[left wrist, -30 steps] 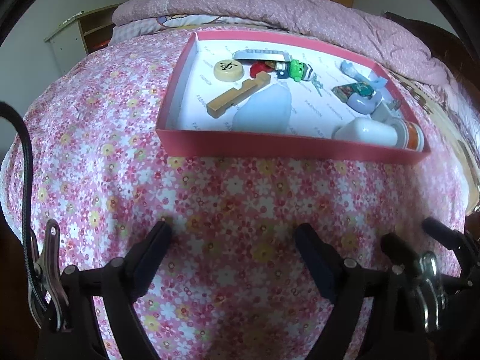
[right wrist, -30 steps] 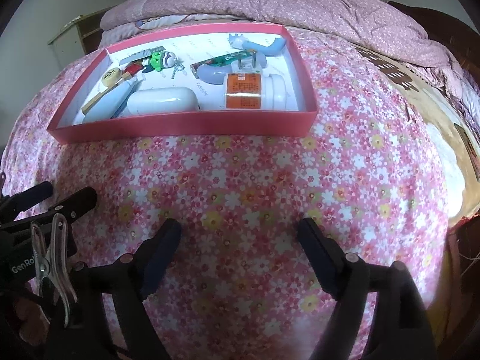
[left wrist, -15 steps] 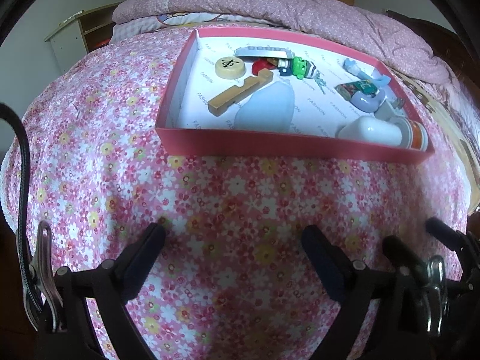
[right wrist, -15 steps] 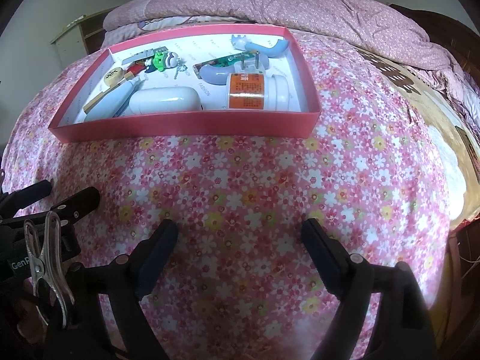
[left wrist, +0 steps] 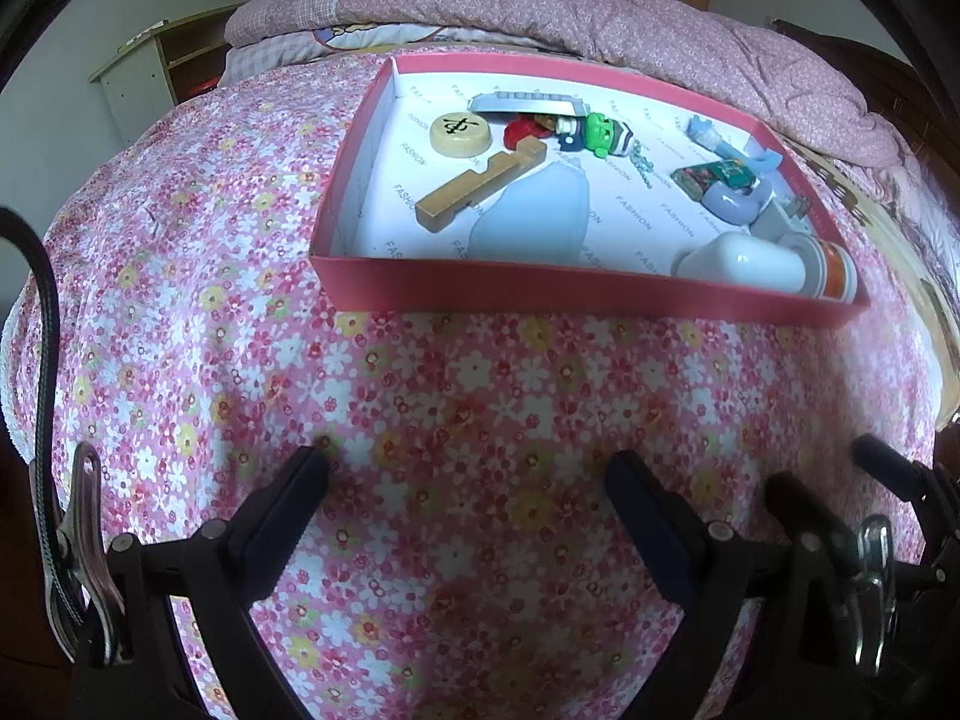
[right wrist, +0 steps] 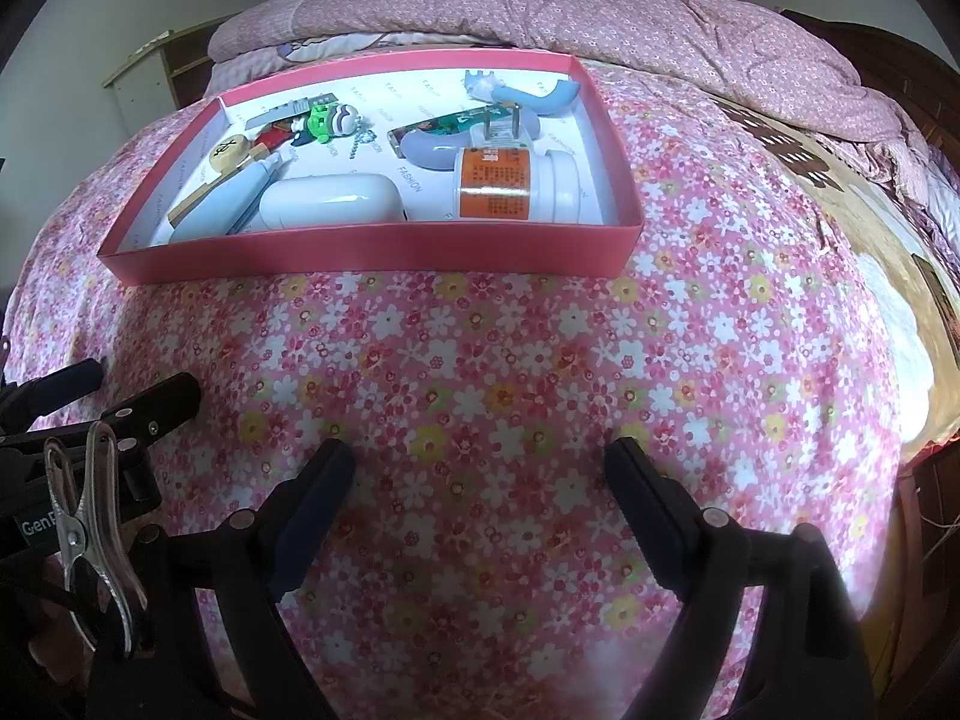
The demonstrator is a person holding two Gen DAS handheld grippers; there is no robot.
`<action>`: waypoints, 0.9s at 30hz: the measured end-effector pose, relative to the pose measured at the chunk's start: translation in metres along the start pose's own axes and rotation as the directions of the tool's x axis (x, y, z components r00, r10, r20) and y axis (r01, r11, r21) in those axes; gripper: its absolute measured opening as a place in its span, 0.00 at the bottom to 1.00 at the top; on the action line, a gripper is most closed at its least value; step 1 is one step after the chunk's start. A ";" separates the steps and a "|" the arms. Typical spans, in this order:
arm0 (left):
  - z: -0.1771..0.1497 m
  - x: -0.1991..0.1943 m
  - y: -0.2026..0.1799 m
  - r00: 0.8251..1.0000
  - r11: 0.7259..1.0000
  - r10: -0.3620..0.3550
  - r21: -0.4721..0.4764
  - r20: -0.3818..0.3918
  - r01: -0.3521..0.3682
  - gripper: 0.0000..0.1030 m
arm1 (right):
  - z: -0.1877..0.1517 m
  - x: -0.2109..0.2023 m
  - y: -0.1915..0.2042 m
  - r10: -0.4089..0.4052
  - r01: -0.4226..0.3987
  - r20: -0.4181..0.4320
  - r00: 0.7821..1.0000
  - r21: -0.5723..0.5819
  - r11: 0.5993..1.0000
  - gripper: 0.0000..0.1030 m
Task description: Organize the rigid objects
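tray [left wrist: 576, 294]: upper centre of frame, objects all inside
bedspread [left wrist: 468, 396]: nothing loose
left gripper [left wrist: 468, 468]: spread, empty
right gripper [right wrist: 480, 462]: spread, empty

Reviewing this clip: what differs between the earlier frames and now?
Both tools' jaws have spread wider: the left tool and the right tool, each empty over the floral bedspread. Nothing was taken hold of or let go. The pink box and its contents, such as the orange-labelled bottle and wooden block, lie as before.
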State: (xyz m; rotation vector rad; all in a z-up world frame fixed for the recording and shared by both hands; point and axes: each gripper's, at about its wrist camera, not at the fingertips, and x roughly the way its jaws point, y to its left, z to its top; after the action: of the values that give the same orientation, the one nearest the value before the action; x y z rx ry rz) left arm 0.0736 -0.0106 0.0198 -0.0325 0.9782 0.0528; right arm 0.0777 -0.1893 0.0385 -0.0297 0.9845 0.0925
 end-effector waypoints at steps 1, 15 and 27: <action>0.000 0.000 0.000 1.000 1.000 -0.001 0.002 0.000 0.001 0.95 | 0.000 0.000 0.000 0.000 0.000 0.000 1.000 -0.001 1.000 0.87; 0.000 0.001 -0.001 1.000 1.000 -0.002 0.002 -0.002 0.002 0.97 | 0.001 0.000 0.004 0.001 -0.001 0.003 1.000 -0.006 1.000 0.90; 0.000 0.001 -0.001 1.000 1.000 -0.002 0.002 -0.002 0.002 0.97 | 0.001 0.000 0.004 0.001 -0.001 0.004 1.000 -0.006 1.000 0.91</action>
State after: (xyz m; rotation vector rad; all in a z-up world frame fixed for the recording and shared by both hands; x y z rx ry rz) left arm 0.0747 -0.0113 0.0187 -0.0321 0.9801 0.0498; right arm 0.0781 -0.1852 0.0390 -0.0349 0.9804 0.0967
